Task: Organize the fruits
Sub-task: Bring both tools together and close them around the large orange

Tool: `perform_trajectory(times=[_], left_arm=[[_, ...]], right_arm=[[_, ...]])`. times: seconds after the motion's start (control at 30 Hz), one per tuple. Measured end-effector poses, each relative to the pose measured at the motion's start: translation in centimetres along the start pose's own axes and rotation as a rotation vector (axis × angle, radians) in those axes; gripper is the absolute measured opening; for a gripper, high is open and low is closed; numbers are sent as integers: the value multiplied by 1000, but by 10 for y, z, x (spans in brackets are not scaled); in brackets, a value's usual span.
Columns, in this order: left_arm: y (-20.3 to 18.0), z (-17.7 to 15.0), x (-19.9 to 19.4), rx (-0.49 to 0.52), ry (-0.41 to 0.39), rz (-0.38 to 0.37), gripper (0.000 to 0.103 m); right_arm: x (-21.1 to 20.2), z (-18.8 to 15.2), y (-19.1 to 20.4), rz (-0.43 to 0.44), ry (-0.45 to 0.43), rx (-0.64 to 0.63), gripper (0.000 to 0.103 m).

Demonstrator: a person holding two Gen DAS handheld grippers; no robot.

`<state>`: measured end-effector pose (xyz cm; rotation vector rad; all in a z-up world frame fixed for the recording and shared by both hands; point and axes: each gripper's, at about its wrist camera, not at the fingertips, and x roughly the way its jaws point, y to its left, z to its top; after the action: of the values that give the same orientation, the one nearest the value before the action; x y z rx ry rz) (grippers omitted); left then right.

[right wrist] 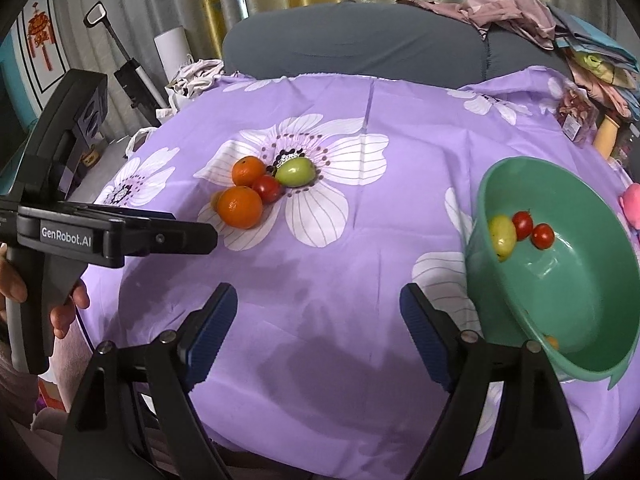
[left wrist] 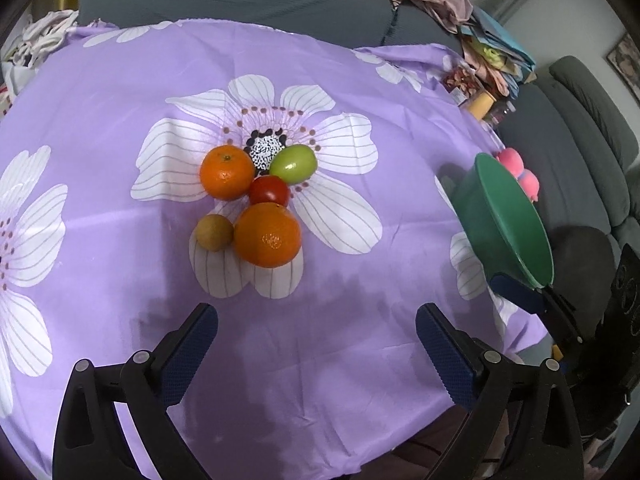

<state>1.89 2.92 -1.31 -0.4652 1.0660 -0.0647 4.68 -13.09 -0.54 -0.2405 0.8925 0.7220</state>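
Soft, even indoor light, mildly dim, dark blotchy shadows on the purple cloth (left wrist: 320, 280) just ahead of both claws, small glare spots on the nearer orange (left wrist: 267, 235), heavy fisheye bending and black vignette at edges, rims slightly soft

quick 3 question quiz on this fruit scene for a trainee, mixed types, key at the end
1. True or false: the green bowl holds no fruit.
2. How many oranges lie on the purple cloth?
3. The left hand-held gripper is: A) open, holding nothing; B) shut on an orange; C) shut on the bowl's rim.

Key: 1 false, it holds two red tomatoes and a yellow-green fruit. 2 two. 3 A.
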Motion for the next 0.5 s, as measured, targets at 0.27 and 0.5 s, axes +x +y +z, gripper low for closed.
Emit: perform_trajectory(times=[0.27, 0.5], left_arm=[[4, 2, 3, 5, 11, -26, 99], [15, 5, 6, -17, 17, -36, 99]], right_arm=[[10, 4, 8, 5, 25, -18, 84], [22, 7, 12, 11, 49, -30, 84]])
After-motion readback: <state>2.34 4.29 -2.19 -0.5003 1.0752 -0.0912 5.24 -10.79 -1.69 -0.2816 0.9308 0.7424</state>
